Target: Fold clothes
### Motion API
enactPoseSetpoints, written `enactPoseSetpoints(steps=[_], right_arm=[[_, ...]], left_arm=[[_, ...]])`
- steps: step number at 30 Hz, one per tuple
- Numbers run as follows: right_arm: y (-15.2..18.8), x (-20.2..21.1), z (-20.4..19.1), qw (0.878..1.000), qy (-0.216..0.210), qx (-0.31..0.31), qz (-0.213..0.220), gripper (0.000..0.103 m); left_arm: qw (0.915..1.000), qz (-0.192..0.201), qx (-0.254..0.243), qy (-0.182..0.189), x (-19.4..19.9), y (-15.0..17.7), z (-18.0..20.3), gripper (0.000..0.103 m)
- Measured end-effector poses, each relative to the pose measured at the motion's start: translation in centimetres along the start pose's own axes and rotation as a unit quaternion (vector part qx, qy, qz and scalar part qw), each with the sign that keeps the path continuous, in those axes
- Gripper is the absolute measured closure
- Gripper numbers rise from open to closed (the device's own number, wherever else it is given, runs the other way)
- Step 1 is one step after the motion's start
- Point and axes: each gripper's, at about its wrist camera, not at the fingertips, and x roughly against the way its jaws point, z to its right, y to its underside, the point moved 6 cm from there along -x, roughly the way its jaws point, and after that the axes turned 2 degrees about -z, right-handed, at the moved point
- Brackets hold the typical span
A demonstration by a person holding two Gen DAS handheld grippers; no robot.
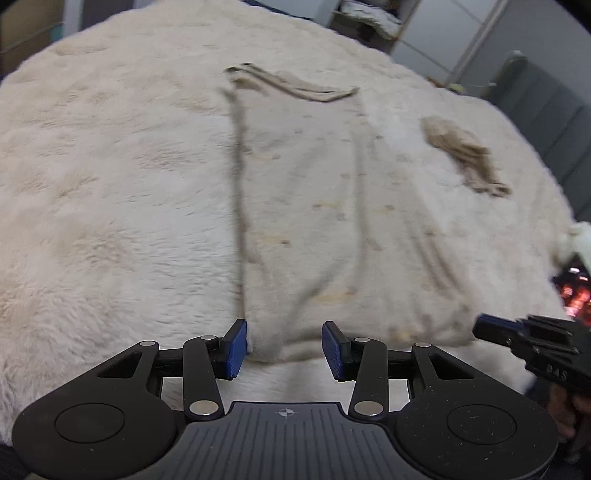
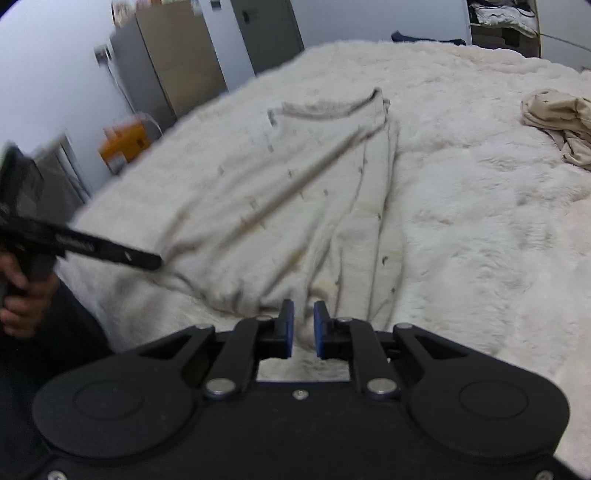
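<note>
A cream garment with small tan marks lies flat and lengthwise on a fluffy white blanket. Its near hem is right in front of both grippers. My left gripper is open, with the hem's left corner lying between its blue pads. It shows from the side as a dark bar in the right wrist view, held by a hand. My right gripper has its pads drawn close together with the hem's right part pinched between them. Its tip shows at the garment's near right corner.
A second, crumpled beige garment lies further right on the bed. Beyond the bed's left edge stand a grey-brown cabinet and an orange box. A grey headboard and shelves are behind.
</note>
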Motion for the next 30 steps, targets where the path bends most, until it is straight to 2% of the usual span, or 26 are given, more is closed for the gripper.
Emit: enactPoseSetpoints(steps=[4, 5, 6, 8, 10, 14, 17, 19, 21, 23, 25, 28, 30], right_arm=[[0.5, -1.3, -0.1, 1.0, 0.021, 0.013, -0.001, 0.092], [1.1, -1.1, 0.0, 1.0, 0.018, 0.012, -0.007, 0.097], [1.6, -0.9, -0.3, 1.0, 0.005, 0.01, -0.01, 0.103], [1.6, 0.3, -0.6, 1.0, -0.008, 0.012, 0.011, 0.103], [1.4, 2.3, -1.3, 0.999, -0.004, 0.035, 0.039, 0.103], [1.4, 4.5, -1.2, 0.997, 0.003, 0.029, 0.068, 0.103], [1.9, 5.6, -1.9, 0.995, -0.005, 0.051, 0.089, 0.103], [2.4, 5.5, -1.9, 0.995, 0.007, 0.06, 0.077, 0.103], [3.3, 4.7, -0.2, 0.997, 0.053, 0.034, 0.039, 0.103], [3.9, 4.6, 1.5, 0.997, 0.077, -0.002, 0.024, 0.103], [4.4, 4.8, 2.9, 0.993, 0.12, -0.008, 0.006, 0.103], [3.9, 5.6, 3.4, 0.995, 0.093, -0.034, 0.008, 0.103], [2.8, 6.1, 2.6, 0.997, 0.061, -0.029, 0.029, 0.095]], left_arm=[[0.9998, 0.007, 0.014, 0.01, 0.0, 0.7, -0.8, 0.067], [0.9998, 0.009, 0.016, 0.012, 0.0, 0.8, -0.9, 0.074], [0.9996, 0.012, 0.022, 0.013, 0.1, 0.7, -1.2, 0.098], [0.9991, 0.018, 0.034, 0.015, 0.3, 0.6, -1.7, 0.098], [0.9985, 0.024, 0.047, 0.016, 0.6, 0.5, -2.2, 0.099], [0.9966, 0.037, 0.072, 0.02, 1.0, 0.3, -3.2, 0.099], [0.9961, 0.038, 0.077, 0.02, 1.1, 0.3, -3.3, 0.099], [0.9967, 0.036, 0.071, 0.017, 1.0, 0.4, -3.0, 0.099], [0.9973, 0.034, 0.064, 0.014, 0.9, 0.5, -2.7, 0.099], [0.9974, 0.029, 0.063, 0.02, 0.7, 0.6, -2.4, 0.099], [0.9981, 0.032, 0.052, 0.005, 0.8, 0.6, -2.3, 0.099], [0.9978, 0.028, 0.058, 0.017, 0.8, 0.7, -2.2, 0.098], [0.9979, 0.024, 0.056, 0.021, 0.9, 0.7, -2.2, 0.096]])
